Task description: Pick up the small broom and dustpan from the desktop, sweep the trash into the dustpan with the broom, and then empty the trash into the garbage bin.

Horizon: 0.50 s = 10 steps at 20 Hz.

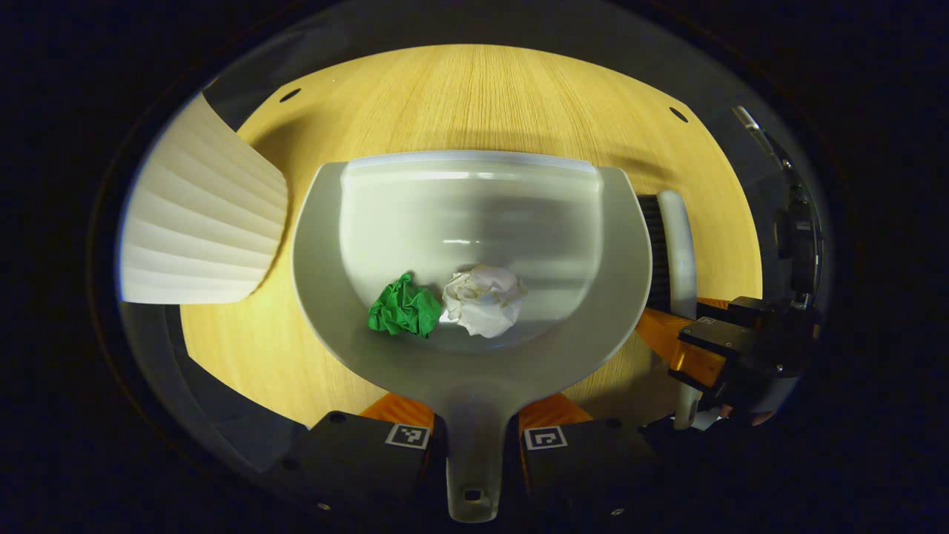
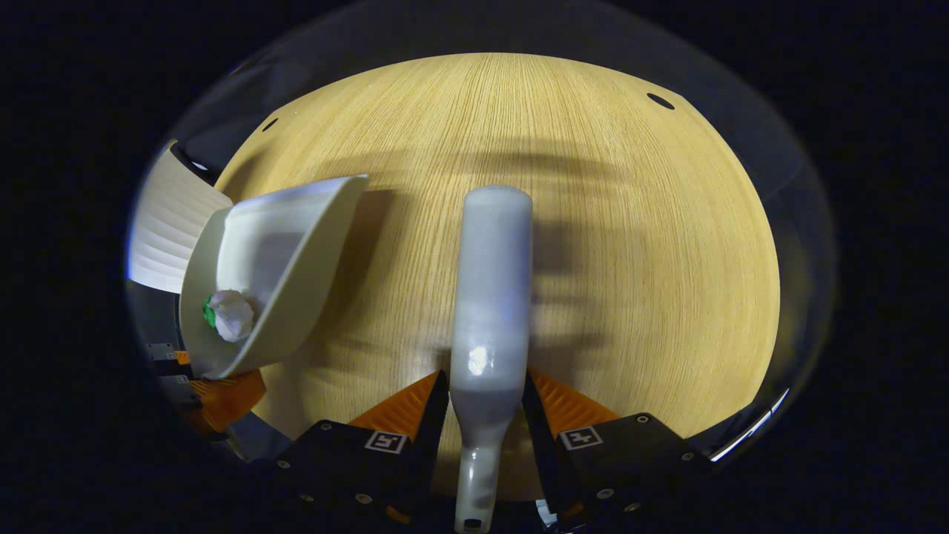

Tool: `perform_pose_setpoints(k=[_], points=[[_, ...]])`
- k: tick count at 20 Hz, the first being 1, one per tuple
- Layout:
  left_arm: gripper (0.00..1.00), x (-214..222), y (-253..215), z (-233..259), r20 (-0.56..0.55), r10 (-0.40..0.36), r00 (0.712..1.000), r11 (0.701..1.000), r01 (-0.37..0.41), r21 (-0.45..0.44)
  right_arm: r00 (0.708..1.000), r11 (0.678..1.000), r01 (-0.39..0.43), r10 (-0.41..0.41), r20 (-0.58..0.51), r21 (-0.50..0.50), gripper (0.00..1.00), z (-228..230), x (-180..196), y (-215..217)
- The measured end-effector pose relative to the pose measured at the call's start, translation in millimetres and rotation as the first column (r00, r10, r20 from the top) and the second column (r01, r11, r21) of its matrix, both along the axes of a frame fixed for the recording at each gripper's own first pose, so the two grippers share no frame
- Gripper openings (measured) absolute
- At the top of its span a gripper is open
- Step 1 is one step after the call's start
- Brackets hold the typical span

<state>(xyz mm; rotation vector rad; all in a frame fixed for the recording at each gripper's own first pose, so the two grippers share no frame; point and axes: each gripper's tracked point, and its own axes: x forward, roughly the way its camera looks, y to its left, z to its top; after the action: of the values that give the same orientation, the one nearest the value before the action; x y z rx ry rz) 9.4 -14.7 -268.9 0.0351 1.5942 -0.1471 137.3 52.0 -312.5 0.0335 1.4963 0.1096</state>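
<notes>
The left gripper (image 1: 474, 430) clamps the handle of the grey dustpan (image 1: 474, 222), both orange fingers pressed against it, holding the pan above the wooden table (image 1: 482, 96). Inside the pan, near the handle end, lie 2 pieces of trash side by side and touching: a green wad (image 1: 404, 308) and a white wad (image 1: 483, 300). A white ribbed bin (image 1: 200, 230) stands just left of the pan. In the right gripper view, the right gripper (image 2: 485, 404) grips the broom (image 2: 491, 297) by its neck, the pale back of the broom pointing forward over the table. The broom's dark bristles (image 1: 652, 245) show in the left gripper view, just beside the pan's right edge.
</notes>
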Motion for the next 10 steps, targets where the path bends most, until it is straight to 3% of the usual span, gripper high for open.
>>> perform_pose_setpoints(k=[1,2,6,10], points=[[0.32,4,0,10,0.024,-0.002,1.000,1.000,0.002,-0.007,1.000,1.000,-0.004,0.004,0.011,0.000,0.64,2,1,-1],[0.32,9,2,16,0.050,-0.011,0.999,1.000,0.012,-0.014,1.000,1.000,-0.007,0.006,0.024,0.004,0.74,4,2,-2],[0.31,28,6,65,0.170,-0.063,0.983,0.997,0.068,-0.022,0.997,1.000,-0.013,0.012,0.078,0.017,0.91,17,5,-3],[0.31,49,7,93,0.260,-0.017,0.965,0.998,0.031,-0.052,0.990,1.000,-0.014,0.011,0.138,0.019,0.95,30,13,-5]])
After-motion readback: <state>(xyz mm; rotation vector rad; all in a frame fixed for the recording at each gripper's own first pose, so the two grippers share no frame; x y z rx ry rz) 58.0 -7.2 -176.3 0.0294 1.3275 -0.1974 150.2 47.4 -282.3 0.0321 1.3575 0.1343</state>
